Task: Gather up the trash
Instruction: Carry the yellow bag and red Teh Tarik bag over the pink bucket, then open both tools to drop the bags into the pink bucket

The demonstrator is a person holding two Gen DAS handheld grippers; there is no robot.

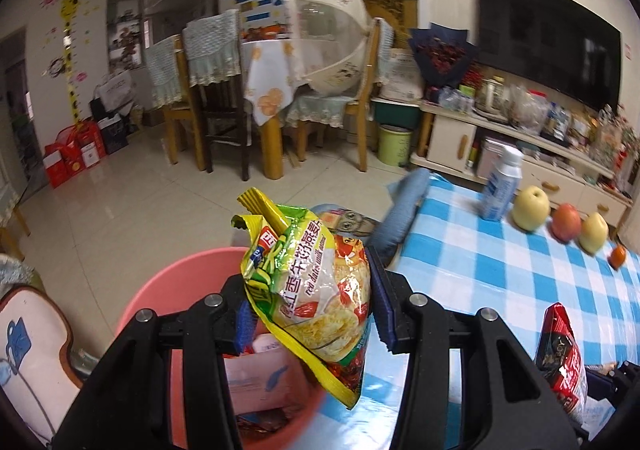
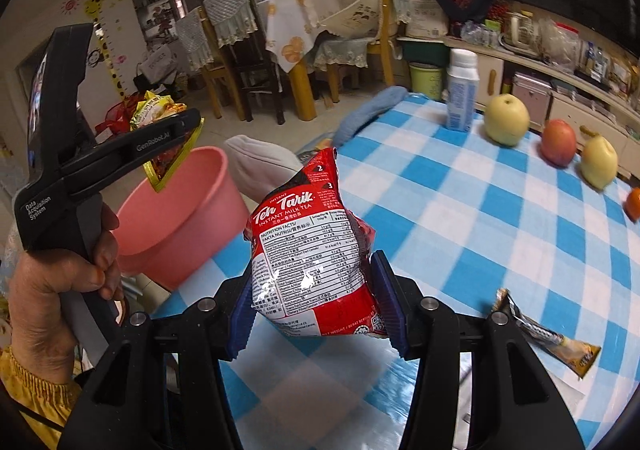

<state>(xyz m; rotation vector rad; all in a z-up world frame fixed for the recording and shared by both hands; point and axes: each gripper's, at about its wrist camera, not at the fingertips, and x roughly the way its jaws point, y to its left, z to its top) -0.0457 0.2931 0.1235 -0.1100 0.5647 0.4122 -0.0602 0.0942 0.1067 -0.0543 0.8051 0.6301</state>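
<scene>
Trash in hand: left gripper (image 1: 312, 314) clamps a yellow-green oatmeal bag (image 1: 316, 290) above the pink bin (image 1: 160, 282); right gripper (image 2: 316, 310) clamps a red milk-tea bag (image 2: 312, 250) over the blue-checked table (image 2: 480, 218). Sachet (image 2: 548, 338) lies on that cloth.

Two packets held over the desk edge and tub

Oat packet (image 1: 316, 290) sits in the left tongs (image 1: 312, 314) above the tub (image 2: 180, 218) at lower left; tea packet (image 2: 316, 258) in the right tongs (image 2: 316, 306) at centre over the desk (image 2: 480, 234); bottle (image 2: 460, 90) and fruit (image 2: 506, 116) line the upper right; a sachet (image 2: 548, 334) lies lower right
</scene>
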